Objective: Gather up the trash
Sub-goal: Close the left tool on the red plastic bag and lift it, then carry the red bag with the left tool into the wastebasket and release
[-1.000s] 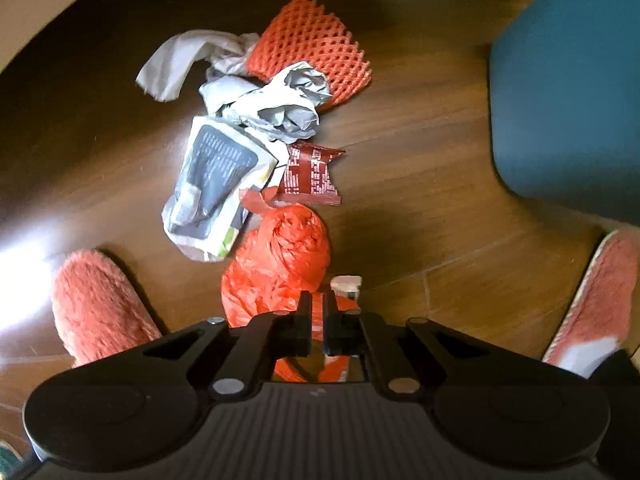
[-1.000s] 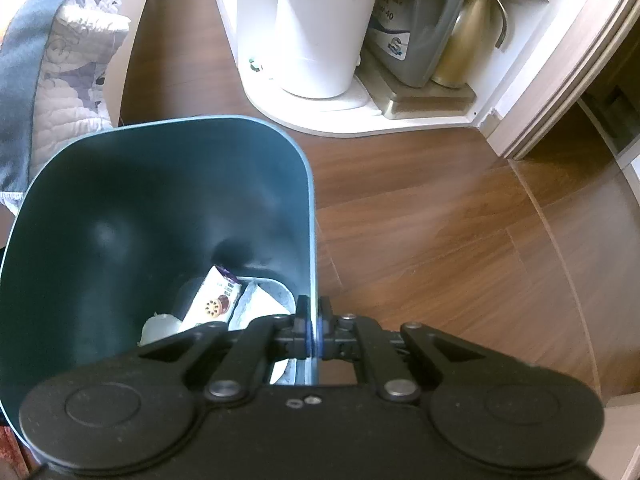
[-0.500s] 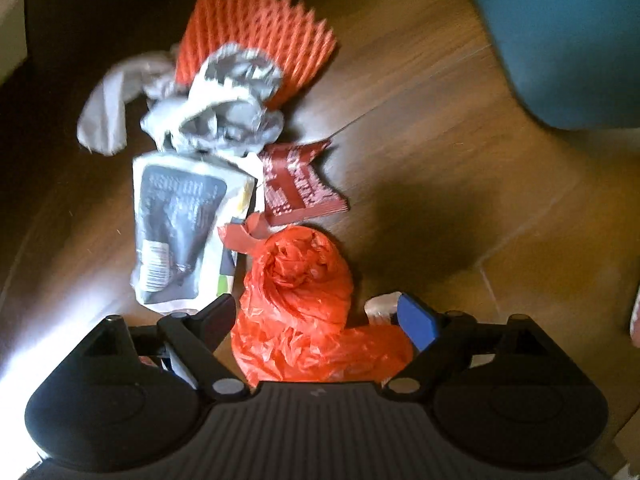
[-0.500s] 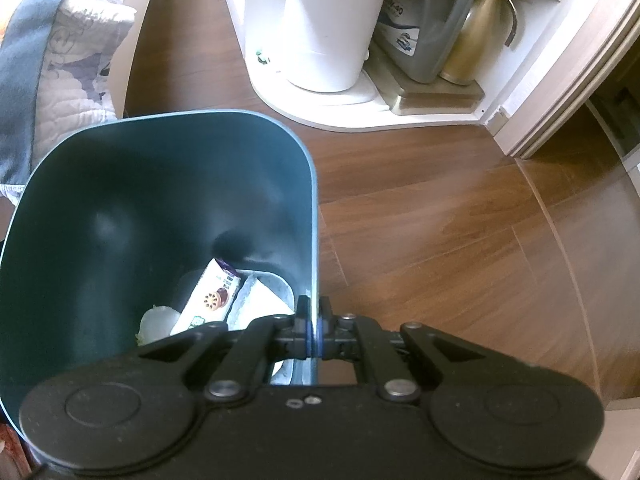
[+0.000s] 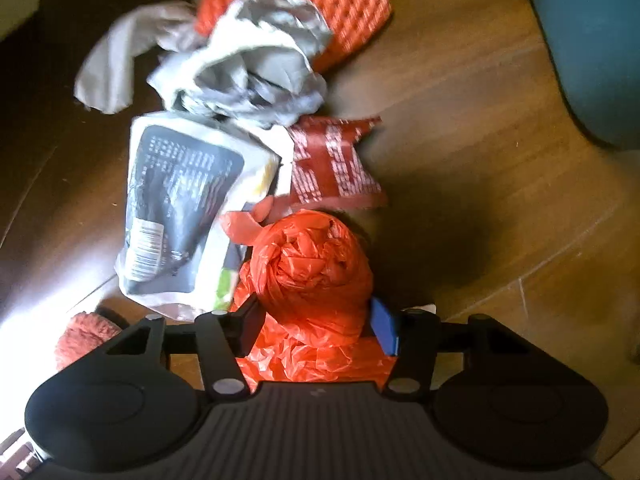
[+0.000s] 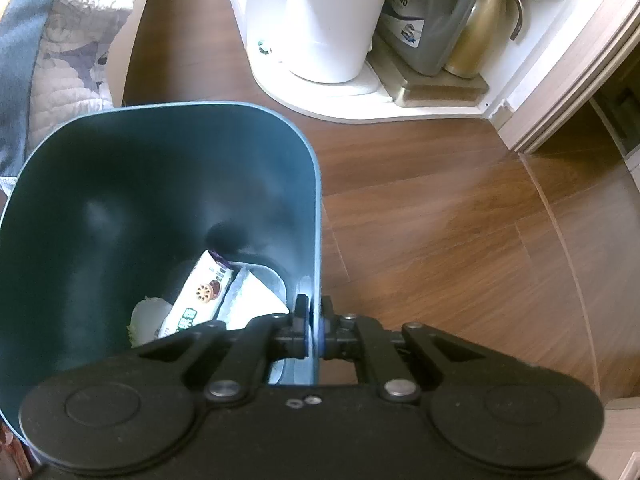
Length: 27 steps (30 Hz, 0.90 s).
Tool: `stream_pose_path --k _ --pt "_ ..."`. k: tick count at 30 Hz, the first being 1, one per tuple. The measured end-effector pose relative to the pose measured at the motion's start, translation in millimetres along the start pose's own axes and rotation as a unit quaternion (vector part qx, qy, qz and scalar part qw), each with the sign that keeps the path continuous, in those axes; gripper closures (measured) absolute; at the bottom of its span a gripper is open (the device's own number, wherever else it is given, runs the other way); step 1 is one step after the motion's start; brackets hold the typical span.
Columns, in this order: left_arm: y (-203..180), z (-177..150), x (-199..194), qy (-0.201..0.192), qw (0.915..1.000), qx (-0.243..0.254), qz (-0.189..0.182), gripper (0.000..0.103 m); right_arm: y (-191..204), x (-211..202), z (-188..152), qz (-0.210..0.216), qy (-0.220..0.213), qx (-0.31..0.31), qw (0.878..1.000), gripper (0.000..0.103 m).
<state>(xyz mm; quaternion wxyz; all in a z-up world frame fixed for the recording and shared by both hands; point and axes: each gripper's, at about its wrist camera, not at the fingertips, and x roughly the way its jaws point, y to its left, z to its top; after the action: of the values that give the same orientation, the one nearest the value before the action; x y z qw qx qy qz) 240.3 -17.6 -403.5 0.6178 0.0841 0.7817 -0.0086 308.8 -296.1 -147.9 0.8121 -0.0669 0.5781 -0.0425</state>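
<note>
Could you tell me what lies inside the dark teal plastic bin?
Inside the dark teal plastic bin: a white snack wrapper, a white paper piece. The right gripper hides the rest.

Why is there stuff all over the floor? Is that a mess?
Yes. Trash lies in a heap on the wooden floor instead of in the bin: an orange plastic bag, a red wrapper, crumpled paper and an orange foam net. The left tongs are closing around the bag.
</note>
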Motion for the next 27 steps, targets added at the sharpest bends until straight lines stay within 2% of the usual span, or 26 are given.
stream_pose_path --k 4,11,15,23,27 --pt "2 -6 -21 -0.013 0.9997 -0.019 -0.011 0.049 -5 5 0 0.008 0.011 0.012 1.0 0.099" --pt "-7 -20 -83 -0.061 0.998 0.007 -0.015 0.049 -5 2 -3 0.017 0.005 0.015 1.0 0.1" --pt "-6 -26 -129 -0.097 0.995 0.007 -0.025 0.049 0 -10 -6 0.006 -0.015 0.002 1.0 0.101" --pt "8 -48 -214 -0.162 0.9862 -0.011 -0.032 0.049 46 -33 -23 -0.047 -0.046 -0.084 0.994 0.098" --pt "22 -64 -253 -0.193 0.9805 -0.014 -0.033 0.049 53 -43 -24 -0.04 -0.043 -0.063 0.996 0.097"
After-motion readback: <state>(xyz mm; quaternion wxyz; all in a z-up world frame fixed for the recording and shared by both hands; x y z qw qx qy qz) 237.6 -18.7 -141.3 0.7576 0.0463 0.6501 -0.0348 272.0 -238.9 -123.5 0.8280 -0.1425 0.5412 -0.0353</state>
